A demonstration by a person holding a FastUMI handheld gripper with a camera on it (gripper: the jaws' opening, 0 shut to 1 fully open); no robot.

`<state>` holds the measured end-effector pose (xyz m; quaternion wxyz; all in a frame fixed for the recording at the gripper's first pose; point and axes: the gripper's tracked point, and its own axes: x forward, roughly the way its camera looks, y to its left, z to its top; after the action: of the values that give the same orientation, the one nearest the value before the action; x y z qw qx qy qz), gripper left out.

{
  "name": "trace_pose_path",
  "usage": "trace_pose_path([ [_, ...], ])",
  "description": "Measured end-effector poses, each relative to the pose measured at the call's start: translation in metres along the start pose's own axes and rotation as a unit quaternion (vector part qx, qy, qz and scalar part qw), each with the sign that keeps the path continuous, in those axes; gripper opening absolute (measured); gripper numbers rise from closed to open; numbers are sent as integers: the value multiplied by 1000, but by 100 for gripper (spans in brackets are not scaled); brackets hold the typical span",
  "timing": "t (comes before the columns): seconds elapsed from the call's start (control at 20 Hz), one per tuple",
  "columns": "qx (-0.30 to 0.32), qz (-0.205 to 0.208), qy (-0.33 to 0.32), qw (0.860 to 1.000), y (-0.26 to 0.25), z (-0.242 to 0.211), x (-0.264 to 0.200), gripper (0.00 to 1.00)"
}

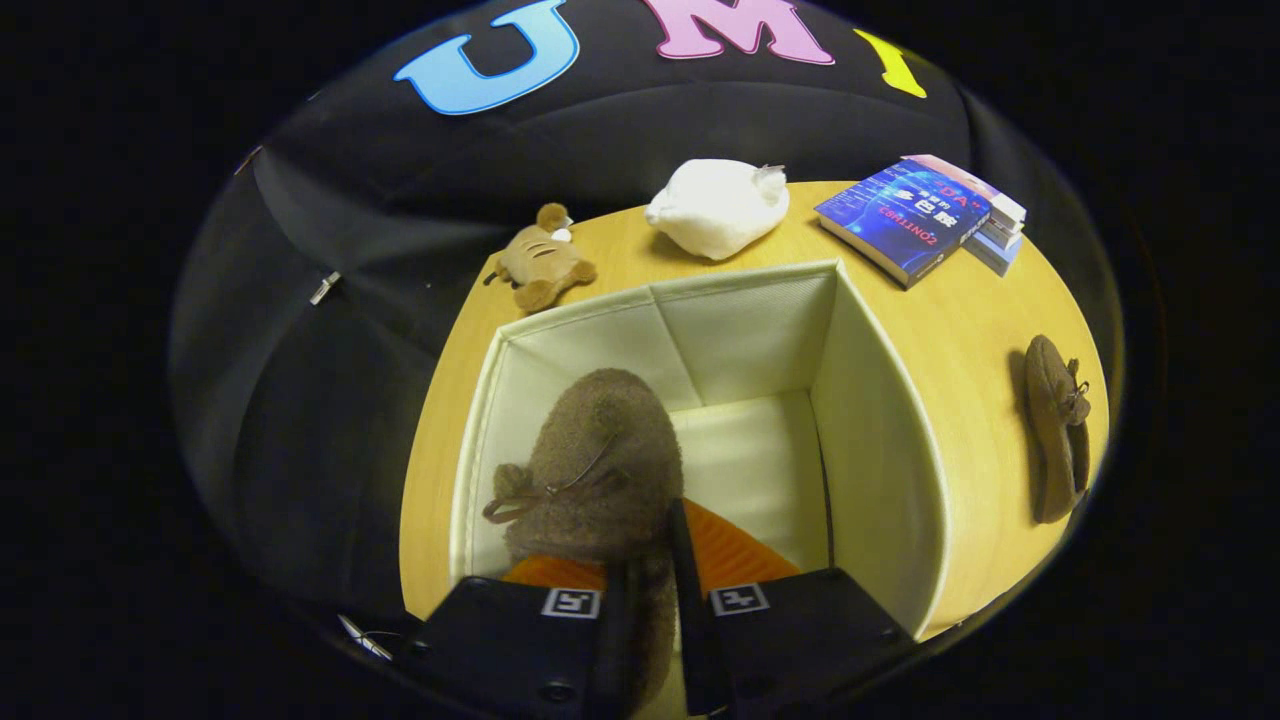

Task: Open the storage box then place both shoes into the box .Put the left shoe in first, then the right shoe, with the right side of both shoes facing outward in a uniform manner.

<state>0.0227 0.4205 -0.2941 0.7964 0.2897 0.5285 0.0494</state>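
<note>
Above the wooden table (960,330) my gripper (650,600) is clamped on the left shoe (600,460) over the open storage box (880,420), right shoe (1058,430) far right; I fear its toe catches the near-left wall.

Each black block of my gripper (650,585) carries a small square black-and-white coded marker (571,602), a pattern only, with no words or numbers; both fingers press on the brown fuzzy shoe (600,450) between them; far right on the pale wooden table (960,330), the glossy blue book (900,220) bears red and white cover lettering, upside down from here and too warped for me to read surely.
</note>
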Motion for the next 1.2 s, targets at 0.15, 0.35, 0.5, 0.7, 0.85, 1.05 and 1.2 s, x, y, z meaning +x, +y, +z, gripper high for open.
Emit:
trace_pose_path([
  [0.15, -2, 55, -9, 998, 25, 3, -8, 61],
  [0.35, -33, 75, -21, 996, 36, 5, -21, 85],
  [0.5, -38, 98, -58, 993, 40, 22, -41, 87],
  [0.7, -97, 109, -110, 983, 28, 51, -75, 89],
  [0.85, -151, 115, -142, 971, 9, 66, -108, 89],
  [1.05, -199, 101, -179, 958, -43, 84, -153, 97],
  [1.2, -219, 71, -196, 953, -102, 94, -179, 98],
])
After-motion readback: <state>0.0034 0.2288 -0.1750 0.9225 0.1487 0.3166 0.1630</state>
